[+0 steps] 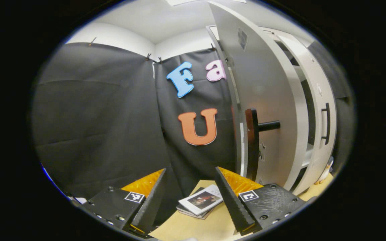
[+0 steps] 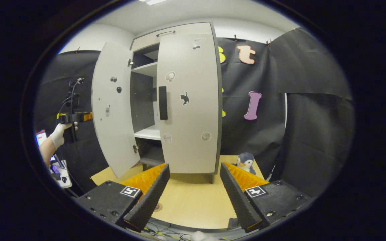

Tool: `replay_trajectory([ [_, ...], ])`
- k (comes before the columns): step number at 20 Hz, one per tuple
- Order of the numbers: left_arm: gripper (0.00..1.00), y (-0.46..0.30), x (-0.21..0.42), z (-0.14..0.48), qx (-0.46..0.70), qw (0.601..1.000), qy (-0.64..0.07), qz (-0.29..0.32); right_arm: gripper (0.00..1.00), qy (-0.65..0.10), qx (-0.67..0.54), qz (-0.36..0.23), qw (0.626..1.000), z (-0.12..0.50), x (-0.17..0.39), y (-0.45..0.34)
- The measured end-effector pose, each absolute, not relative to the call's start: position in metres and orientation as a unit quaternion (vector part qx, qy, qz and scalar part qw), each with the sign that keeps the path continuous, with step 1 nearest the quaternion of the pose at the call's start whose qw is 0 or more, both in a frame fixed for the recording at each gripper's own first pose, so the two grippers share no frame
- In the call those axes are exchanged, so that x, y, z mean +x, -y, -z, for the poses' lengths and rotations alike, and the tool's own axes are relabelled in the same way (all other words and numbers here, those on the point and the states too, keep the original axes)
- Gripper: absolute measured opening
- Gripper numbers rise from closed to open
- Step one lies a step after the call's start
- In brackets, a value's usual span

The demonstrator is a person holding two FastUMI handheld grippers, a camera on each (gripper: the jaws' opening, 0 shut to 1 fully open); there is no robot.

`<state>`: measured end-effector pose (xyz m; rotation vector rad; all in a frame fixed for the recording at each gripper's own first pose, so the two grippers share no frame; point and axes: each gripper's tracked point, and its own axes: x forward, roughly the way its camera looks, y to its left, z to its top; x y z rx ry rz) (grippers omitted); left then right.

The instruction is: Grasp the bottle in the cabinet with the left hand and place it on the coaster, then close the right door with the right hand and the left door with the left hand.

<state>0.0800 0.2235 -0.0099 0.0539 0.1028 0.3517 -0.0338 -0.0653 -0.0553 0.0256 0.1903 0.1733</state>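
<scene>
At the far left of the right gripper view, a gloved hand [image 2: 59,134] holds the left gripper [image 2: 75,117] up just beside the outer face of the left door [image 2: 112,110], which stands wide open. Its jaws are spread and hold nothing. To the right, the right door [image 2: 189,100] looks shut, or nearly so. The right gripper [image 2: 193,187] hovers released above the table [image 2: 193,207]. I cannot make out the bottle or the coaster, so that step I cannot judge. The left door seems the only thing left.
</scene>
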Motion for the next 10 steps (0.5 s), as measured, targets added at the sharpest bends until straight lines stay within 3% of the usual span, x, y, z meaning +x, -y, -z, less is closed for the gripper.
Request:
replay_trajectory([
  [5,0.90,-0.191,0.086,0.008,0.023,0.987,-0.050,-0.152,0.99,-0.096,0.014,-0.083,0.992,0.055,-0.032,0.084],
  [6,0.84,-0.186,0.086,0.008,0.024,0.987,-0.049,-0.150,1.00,-0.099,0.014,-0.084,0.991,0.056,-0.031,0.086],
  [10,0.87,-0.172,0.089,0.007,0.024,0.988,-0.048,-0.143,0.99,-0.100,0.013,-0.083,0.991,0.052,-0.031,0.090],
])
